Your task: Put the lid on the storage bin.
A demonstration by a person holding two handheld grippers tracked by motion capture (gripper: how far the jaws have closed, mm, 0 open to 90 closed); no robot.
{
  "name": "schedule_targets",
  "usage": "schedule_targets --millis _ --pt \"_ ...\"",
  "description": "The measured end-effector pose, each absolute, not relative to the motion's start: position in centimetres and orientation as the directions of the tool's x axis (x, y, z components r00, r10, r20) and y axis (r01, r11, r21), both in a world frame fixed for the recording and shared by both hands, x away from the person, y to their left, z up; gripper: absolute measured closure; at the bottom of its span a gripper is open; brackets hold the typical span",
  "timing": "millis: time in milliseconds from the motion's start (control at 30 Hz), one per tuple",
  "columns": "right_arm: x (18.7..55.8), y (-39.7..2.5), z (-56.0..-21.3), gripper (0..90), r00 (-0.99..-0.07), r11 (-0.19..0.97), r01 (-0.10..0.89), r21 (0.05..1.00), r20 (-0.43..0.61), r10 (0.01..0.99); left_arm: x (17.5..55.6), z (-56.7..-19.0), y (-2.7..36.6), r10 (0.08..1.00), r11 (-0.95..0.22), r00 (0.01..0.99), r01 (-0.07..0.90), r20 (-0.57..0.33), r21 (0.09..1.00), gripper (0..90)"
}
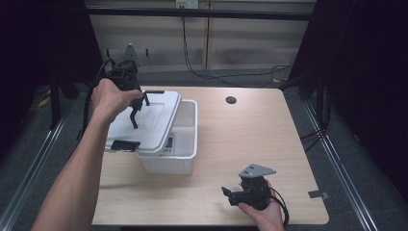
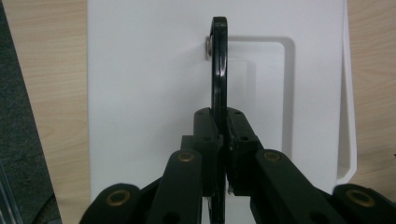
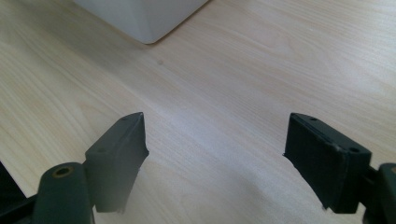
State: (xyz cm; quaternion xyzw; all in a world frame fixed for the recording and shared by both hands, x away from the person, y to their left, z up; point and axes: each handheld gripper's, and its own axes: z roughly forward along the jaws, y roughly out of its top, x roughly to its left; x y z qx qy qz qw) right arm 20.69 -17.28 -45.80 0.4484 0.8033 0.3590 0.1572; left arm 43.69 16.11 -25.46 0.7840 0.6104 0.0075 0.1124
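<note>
While left tongs (image 2: 223, 154) pinch the lid handle (image 2: 219, 70), right tongs (image 3: 215, 158) agape over wooden table (image 3: 243, 70).

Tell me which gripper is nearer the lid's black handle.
Left. The left gripper is shut on the handle of the white lid; the right gripper rests apart, near the table's front edge.

The surface (image 1: 250, 144) was pale wood with a round cable hole (image 1: 231, 100) near its far edge. Behind it stood a beige panelled wall (image 1: 240, 43), black cables (image 1: 226, 74) hanging down it to a grey carpeted floor (image 1: 356, 168). Dark curtains (image 1: 365, 57) closed both sides.
</note>
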Motion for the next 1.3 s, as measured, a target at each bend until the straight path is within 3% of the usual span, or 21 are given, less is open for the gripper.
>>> schedule_targets --millis 333,1300 --pt "20.7 -17.3 -45.8 18.9 -0.542 0.332 0.617 0.714 0.079 0.836 43.8 -25.6 15.1 0.956 -0.222 0.252 0.956 -0.149 0.192 84.6" --pt "20.5 -17.3 -45.7 19.0 -0.548 0.335 0.611 0.717 0.077 0.833 43.9 -27.7 11.7 0.985 -0.061 0.09 0.979 -0.145 0.197 84.8"
